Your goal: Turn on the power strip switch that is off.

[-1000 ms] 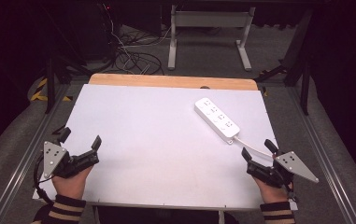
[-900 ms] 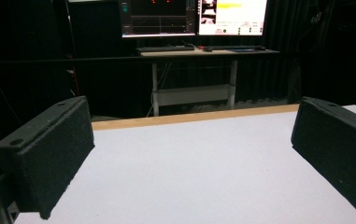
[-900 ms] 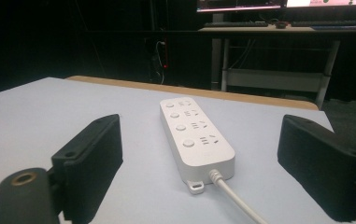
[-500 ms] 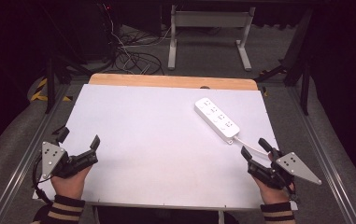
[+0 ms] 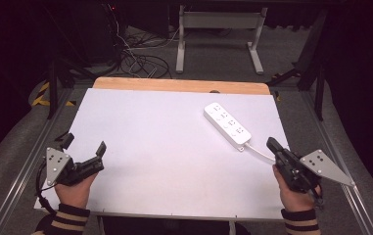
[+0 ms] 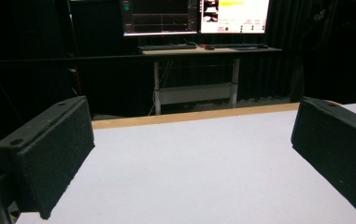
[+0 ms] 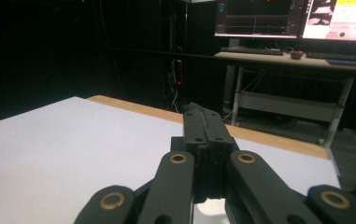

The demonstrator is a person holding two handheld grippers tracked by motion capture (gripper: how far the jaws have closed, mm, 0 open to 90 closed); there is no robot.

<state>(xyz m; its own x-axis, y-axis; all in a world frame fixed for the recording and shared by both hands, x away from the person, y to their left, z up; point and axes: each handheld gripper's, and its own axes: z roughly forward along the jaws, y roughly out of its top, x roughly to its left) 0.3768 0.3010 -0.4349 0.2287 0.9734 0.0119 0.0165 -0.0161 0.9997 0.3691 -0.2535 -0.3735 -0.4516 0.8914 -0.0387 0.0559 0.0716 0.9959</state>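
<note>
Since the earlier frame the right tool (image 5: 273, 145) has lifted and its jaws have just been closing, now pressed together on nothing. On the desk (image 5: 164, 147), the white power strip (image 5: 227, 125) lies just ahead-left of it, its long axis diagonal, cord end nearest. Left tool (image 5: 83, 147) gapes, well apart. Right gripper view confirms the meeting jaws; the high view shows the strip.
</note>
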